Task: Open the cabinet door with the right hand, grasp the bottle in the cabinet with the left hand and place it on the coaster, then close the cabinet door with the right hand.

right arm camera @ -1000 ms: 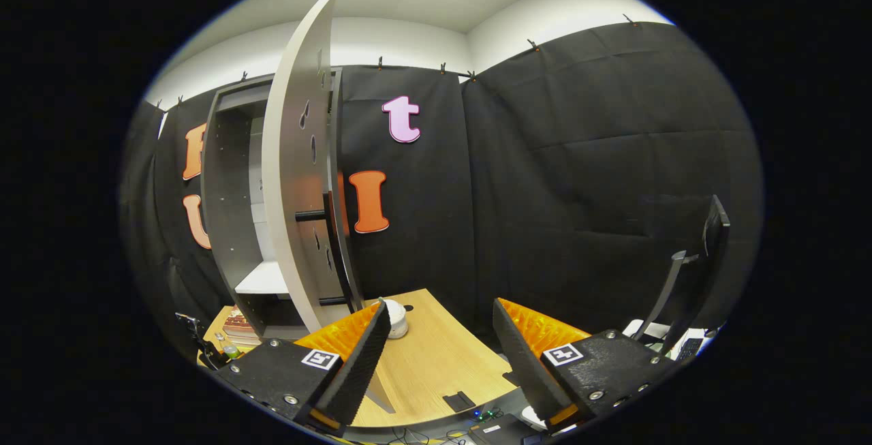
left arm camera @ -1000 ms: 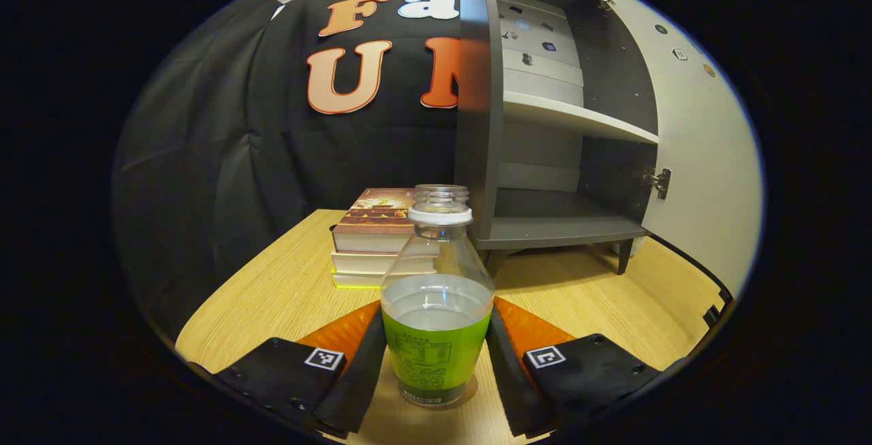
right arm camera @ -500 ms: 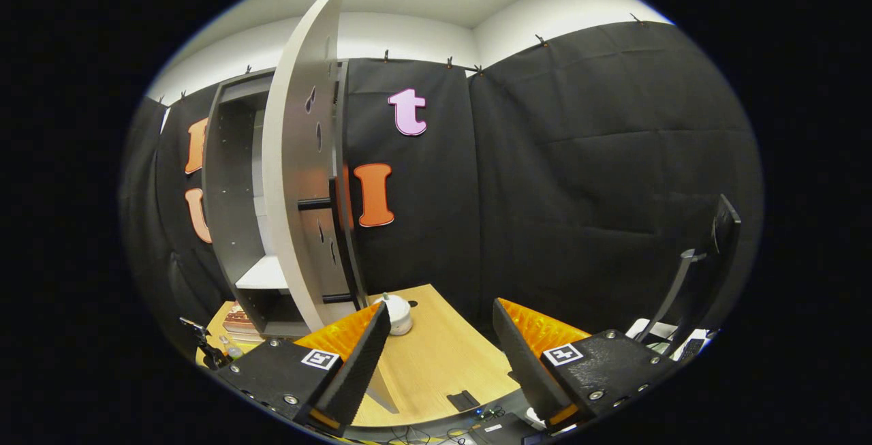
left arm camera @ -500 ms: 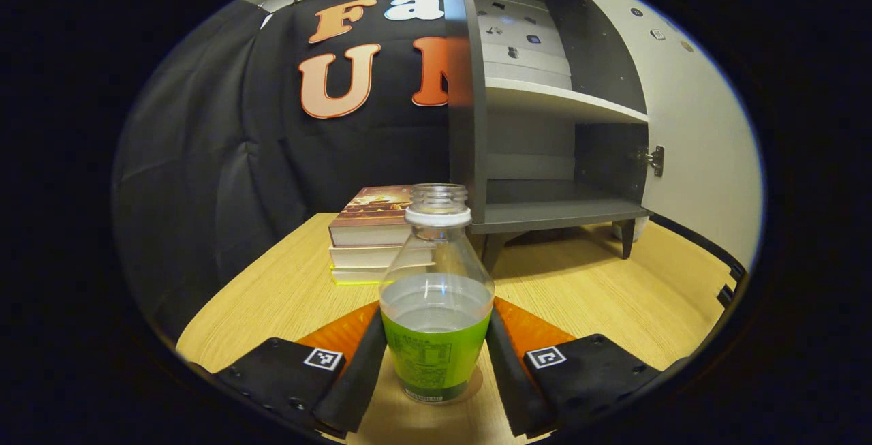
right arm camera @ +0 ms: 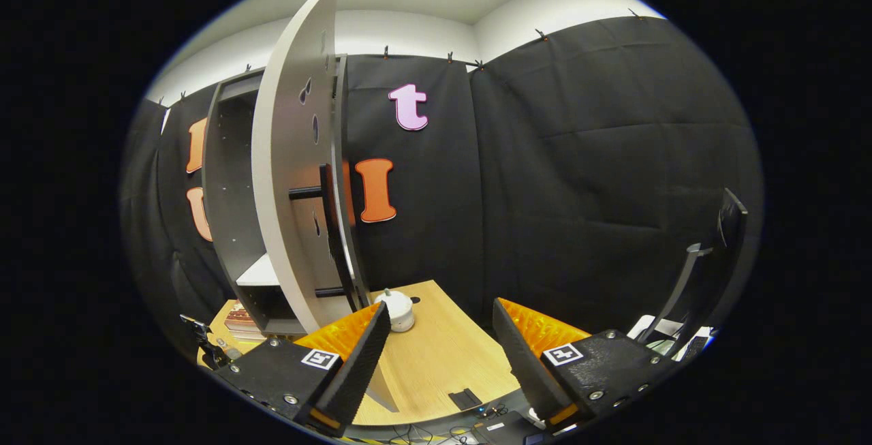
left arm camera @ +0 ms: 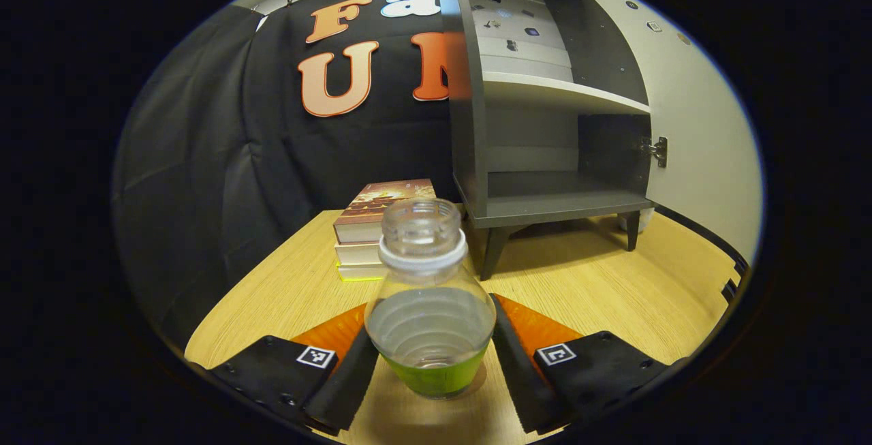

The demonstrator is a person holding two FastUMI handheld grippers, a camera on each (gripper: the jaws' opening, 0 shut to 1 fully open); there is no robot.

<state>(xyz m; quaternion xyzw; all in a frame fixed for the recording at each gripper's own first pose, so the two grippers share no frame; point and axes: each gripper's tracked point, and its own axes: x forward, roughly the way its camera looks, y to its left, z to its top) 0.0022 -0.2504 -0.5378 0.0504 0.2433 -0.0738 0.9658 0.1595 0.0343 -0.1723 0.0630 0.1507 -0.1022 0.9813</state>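
Observation:
A clear bottle (left arm camera: 429,315) with a green label and no cap stands upright on the wooden table (left arm camera: 613,295), seen from slightly above. The left gripper (left arm camera: 432,370) straddles it, its black fingers (left arm camera: 344,390) close beside the bottle and parted a little from its sides. A faint round edge shows at the bottle's base; I cannot tell if it is the coaster. The grey cabinet (left arm camera: 545,125) stands open with bare shelves. In the right gripper view the white door (right arm camera: 293,179) swings wide, its black handle (right arm camera: 327,227) facing me. The right gripper (right arm camera: 439,336) is open and empty, just right of the door's lower edge.
A stack of three books (left arm camera: 381,227) lies left of the cabinet. A small white round object (right arm camera: 398,309) sits on the table behind the door. A dark monitor (right arm camera: 722,240) stands at the far right, and cables lie beyond the table's near edge.
The left gripper's fingers have spread slightly and it has risen, so the bottle now shows from above. The right gripper has drifted a little; the door stays wide open.

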